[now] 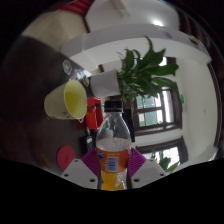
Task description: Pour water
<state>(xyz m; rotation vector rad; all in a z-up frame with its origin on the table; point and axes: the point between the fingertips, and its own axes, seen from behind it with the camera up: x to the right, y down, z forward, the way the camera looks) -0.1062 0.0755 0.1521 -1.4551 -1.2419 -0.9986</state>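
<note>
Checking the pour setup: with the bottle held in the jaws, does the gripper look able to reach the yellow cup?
Probably yes. The gripper is shut on the bottle, and the yellow cup stands beyond it, nothing visibly between them.

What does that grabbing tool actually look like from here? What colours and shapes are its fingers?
Only the front of the gripper shows. It has two fingers with pale grey, angular outer shells, flaring apart like wedges. Each finger bears a magenta pad on its inner face. No cables, markings or sleeve can be seen, and the person's hand is out of view.
</note>
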